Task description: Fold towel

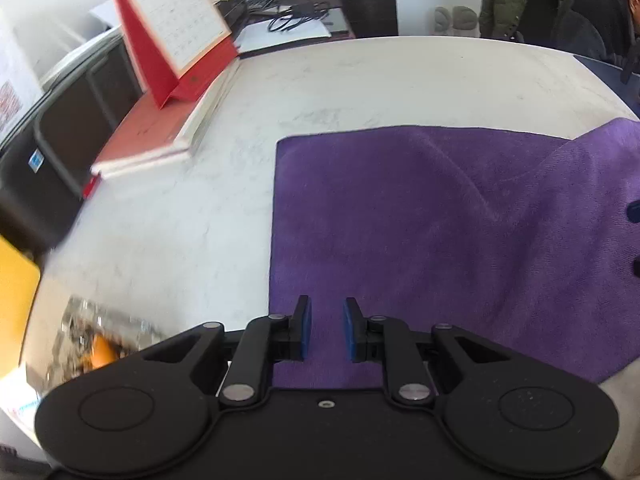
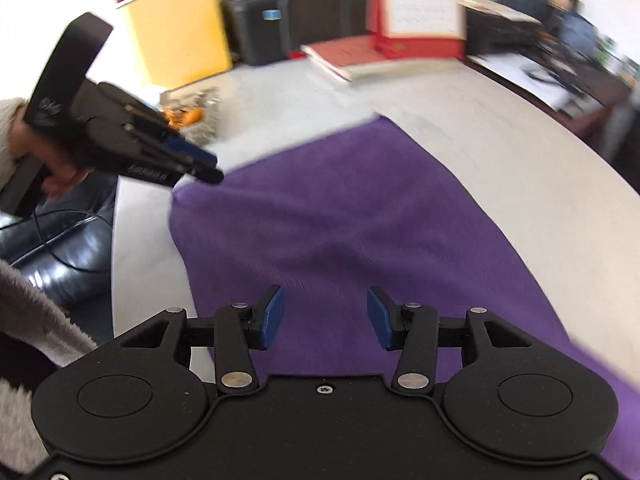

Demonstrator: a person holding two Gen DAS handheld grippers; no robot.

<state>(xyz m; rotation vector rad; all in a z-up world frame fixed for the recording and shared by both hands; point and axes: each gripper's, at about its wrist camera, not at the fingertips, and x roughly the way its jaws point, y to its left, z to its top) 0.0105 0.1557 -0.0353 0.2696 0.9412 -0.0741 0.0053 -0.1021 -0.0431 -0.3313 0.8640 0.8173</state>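
Between folds: purple towel (image 1: 420,220) lying doubled on the desk (image 1: 320,80); both claws empty, left claw (image 1: 327,328) slightly parted, right claw (image 2: 326,316) wider; next regrasping an edge for another fold.

A big white surface (image 1: 360,80) holds everything. A purple towel (image 1: 400,220) lies flat on it, on the near right side — one part on the right is bunched up. On the far left lies a red book (image 1: 148,136), with a red stand-up calendar (image 1: 172,24) on top. Near left sits a shiny clear bag (image 1: 100,336).
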